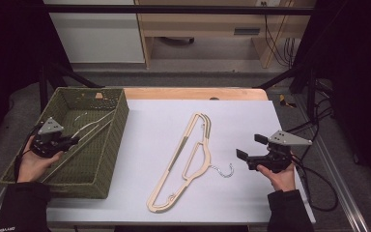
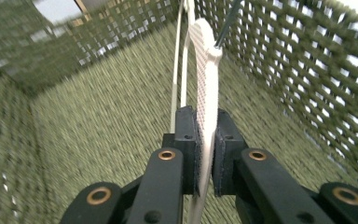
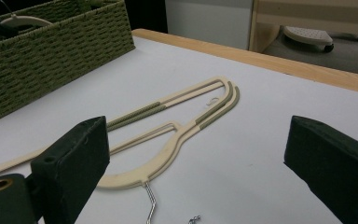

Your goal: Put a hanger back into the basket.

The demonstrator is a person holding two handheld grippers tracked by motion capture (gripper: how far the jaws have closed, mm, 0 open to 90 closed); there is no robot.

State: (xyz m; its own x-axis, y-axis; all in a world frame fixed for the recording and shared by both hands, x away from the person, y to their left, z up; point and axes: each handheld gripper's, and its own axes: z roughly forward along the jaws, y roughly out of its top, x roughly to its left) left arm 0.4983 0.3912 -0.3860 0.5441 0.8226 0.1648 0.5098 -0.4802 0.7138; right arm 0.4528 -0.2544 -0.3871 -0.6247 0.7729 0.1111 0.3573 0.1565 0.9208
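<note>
Cream hanger is clamped edge-on in the left gripper, its length running straight ahead into the basket, while the right gripper gapes empty, nearer the desk hangers.

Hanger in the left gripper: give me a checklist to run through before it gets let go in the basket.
1. Left gripper clamped on the held hanger: ok, the pads press on its flat cream body.
2. Held hanger inside the green wicker basket: ok, woven walls stand on both sides.
3. Held hanger resting on the basket floor: cannot tell, its far end is blurred.
4. Right gripper free for the next pick: ok, jaws wide apart, nothing between them.
5. Hangers on the table within reach of the right gripper: ok, probably; they lie just ahead of it.
</note>
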